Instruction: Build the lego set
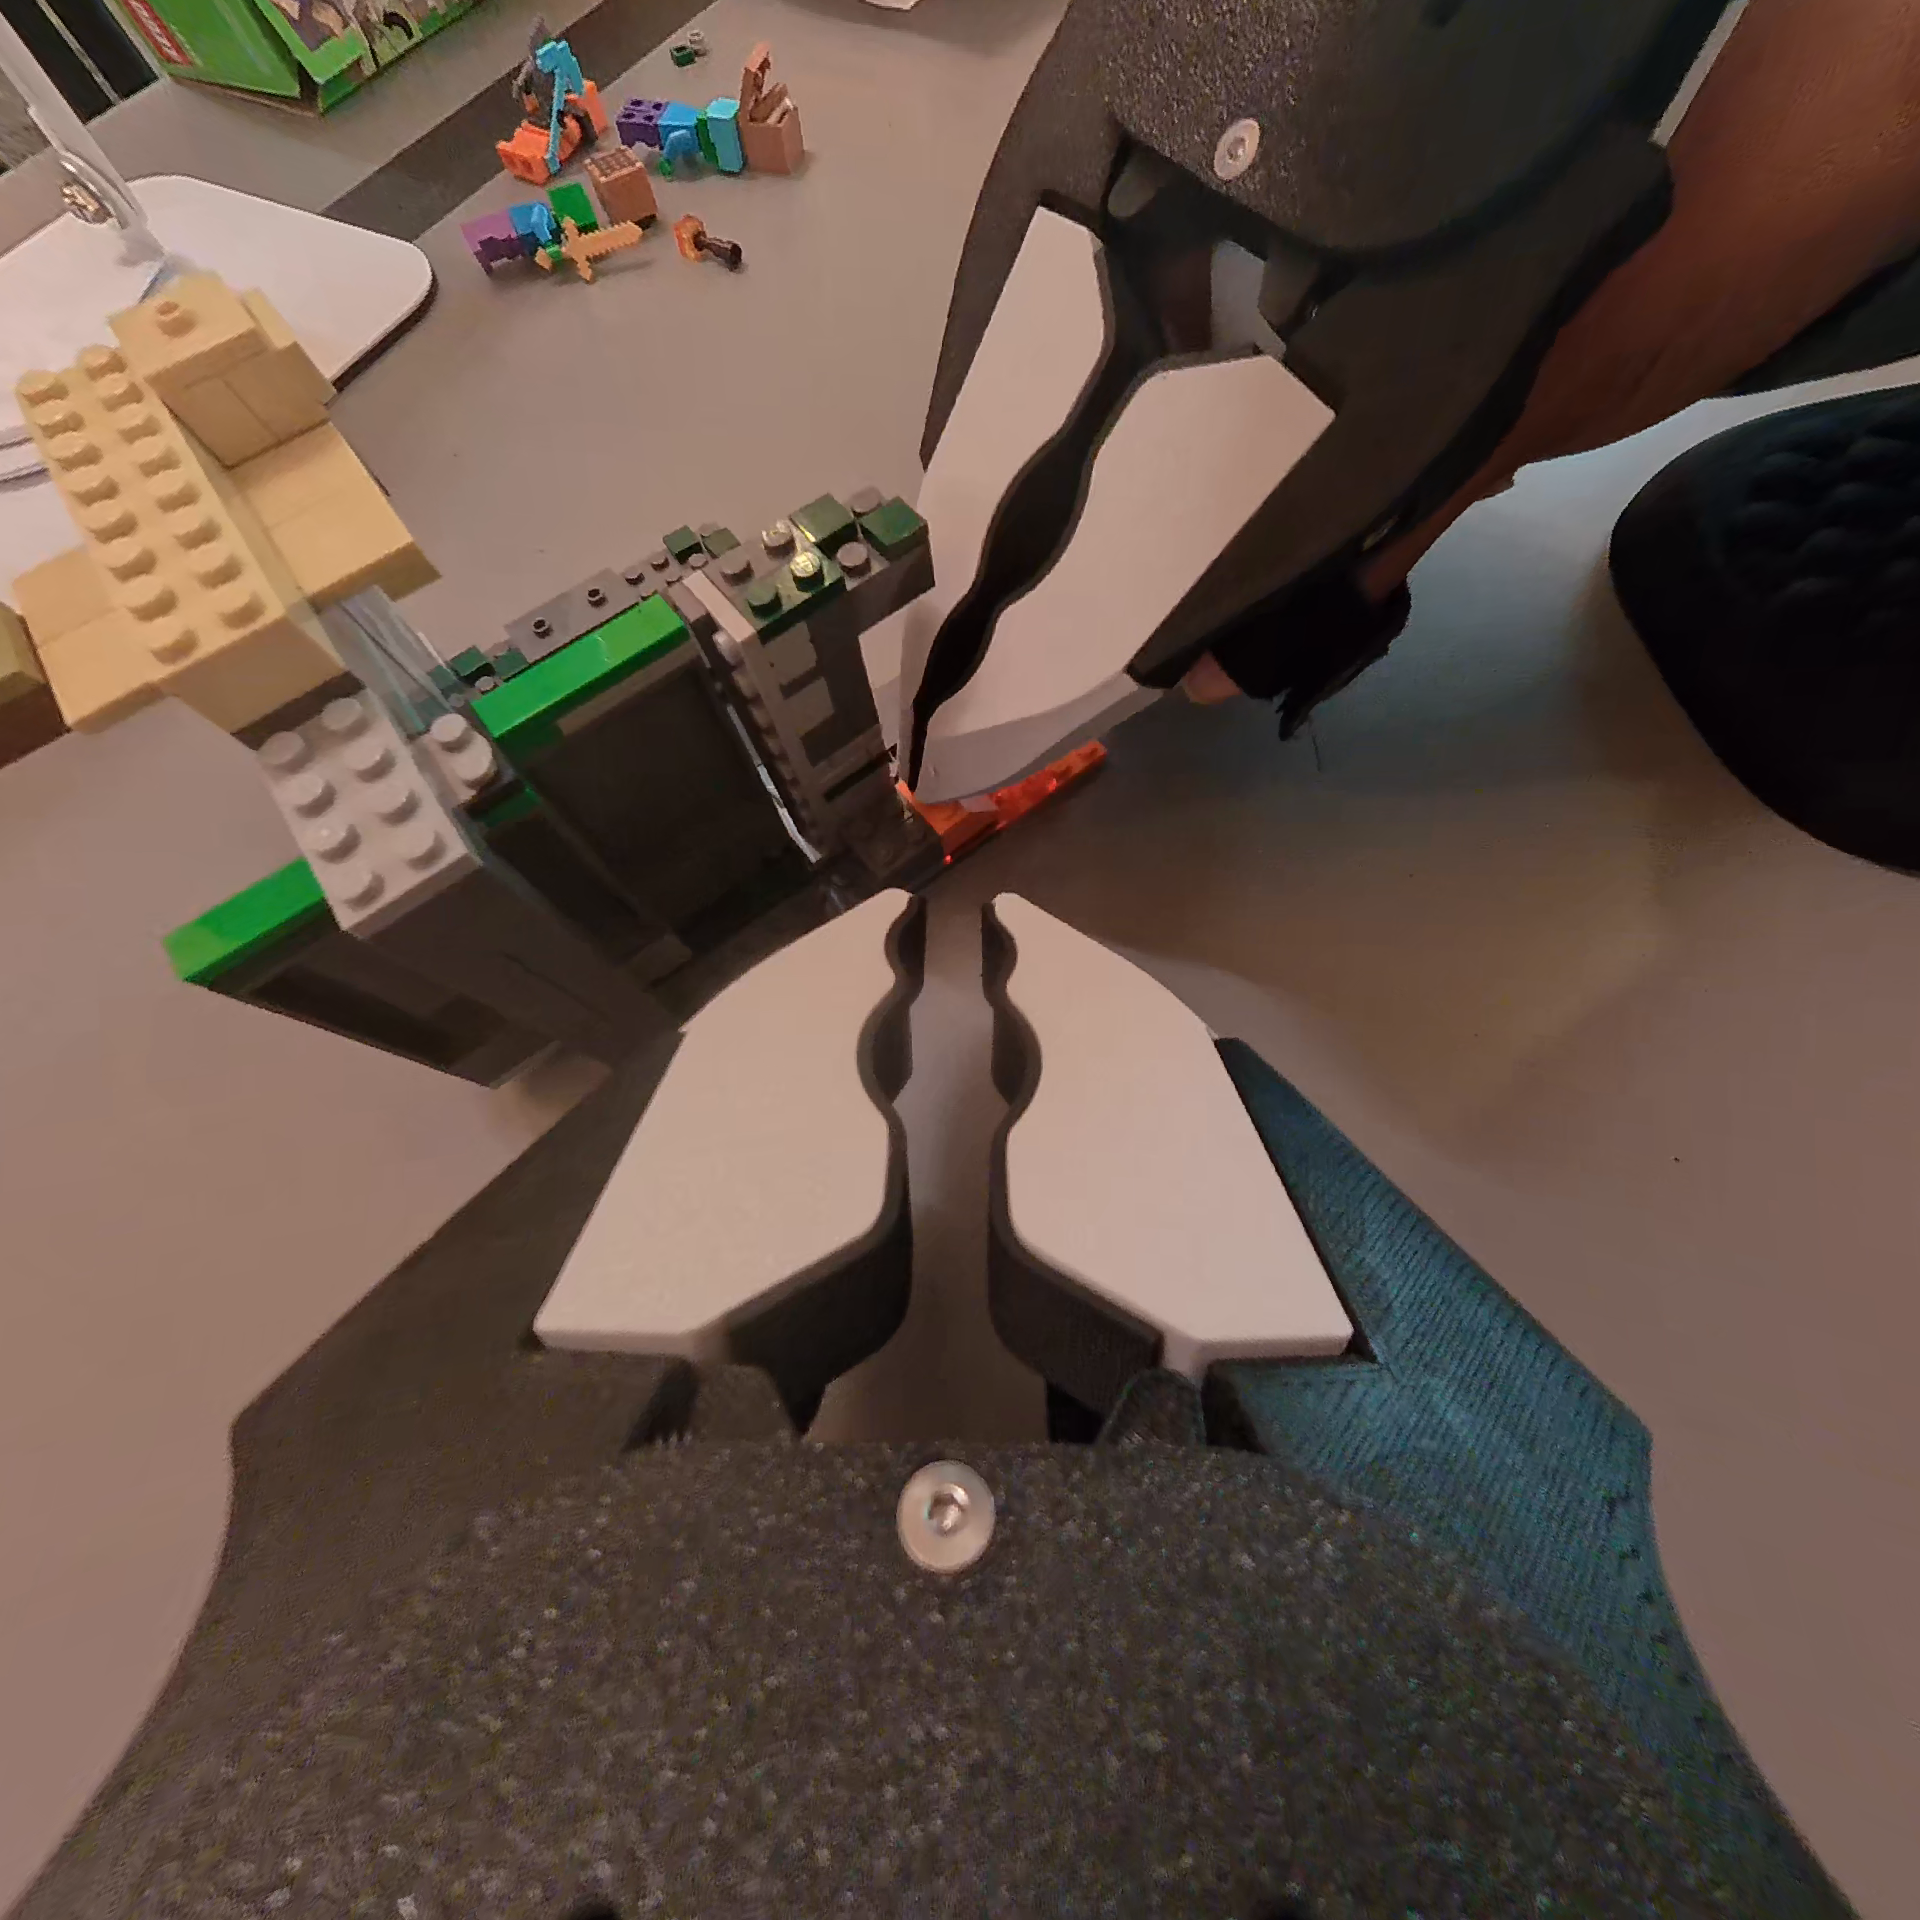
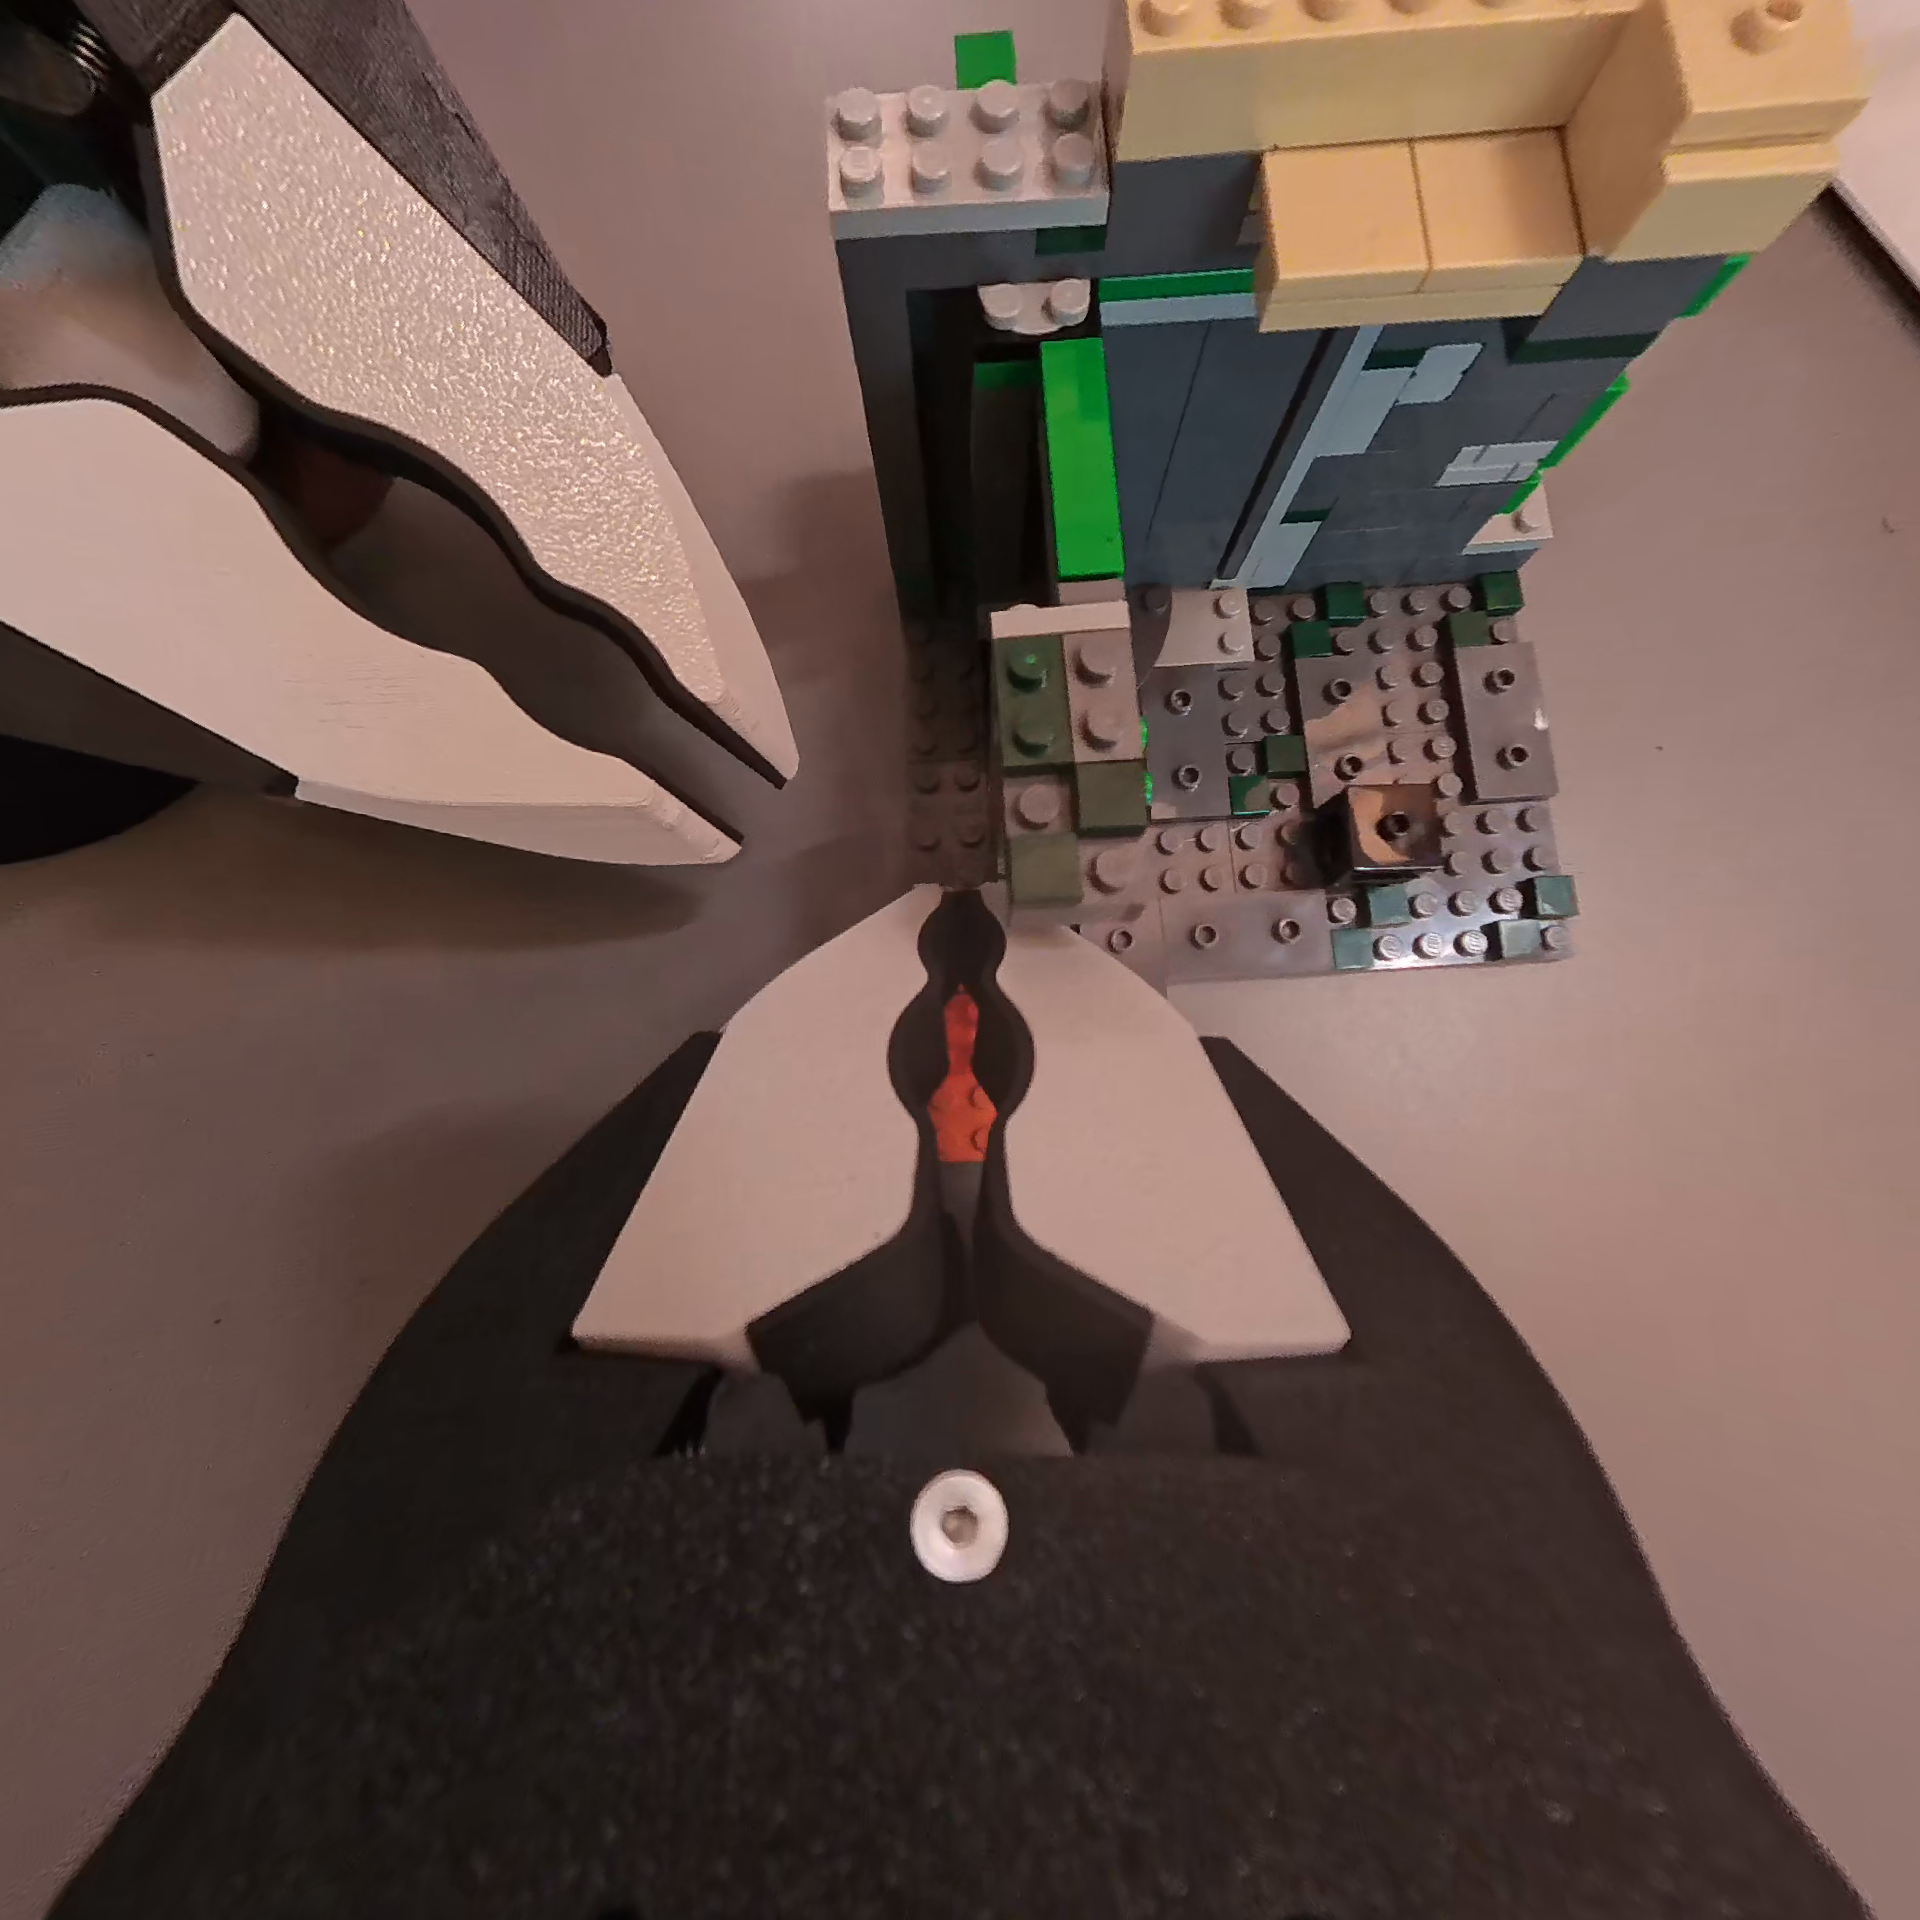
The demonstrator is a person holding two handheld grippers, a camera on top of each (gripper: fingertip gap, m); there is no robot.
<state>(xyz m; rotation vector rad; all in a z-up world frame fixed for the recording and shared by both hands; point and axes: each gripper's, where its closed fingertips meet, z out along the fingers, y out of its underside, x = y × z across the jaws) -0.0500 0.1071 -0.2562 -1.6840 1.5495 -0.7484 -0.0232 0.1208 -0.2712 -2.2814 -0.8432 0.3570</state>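
Right gripper (image 2: 961, 914): fingers pressed together on a translucent orange plate (image 2: 961, 1101), held edge-on between the pads. Only a narrow strip of it shows in my right wrist view; in the left wrist view the plate (image 1: 1023, 795) sits low at the foot of the lego build (image 1: 623, 727), against its grey column. I cannot tell whether its studs are engaged or merely touching.

Left gripper (image 1: 951, 904): fingers slightly apart, holding nothing, tips just beside the build's near corner, above the table (image 1: 1455, 1039).

Risks, near to far:
- The plate is thin and gripped on its edges. If I press down at an angle, I judge it may pivot in the pads or pop out.
- The left gripper is not bracing the build. A sideways push from my right could slide the whole model across the smooth table.
- The tan upper section (image 1: 197, 520) overhangs on clear supports and looks top-heavy; a jolt at the base could tip or detach it.
- Loose pieces (image 1: 623, 156) lie well apart near the green box (image 1: 301, 47); no hazard there.
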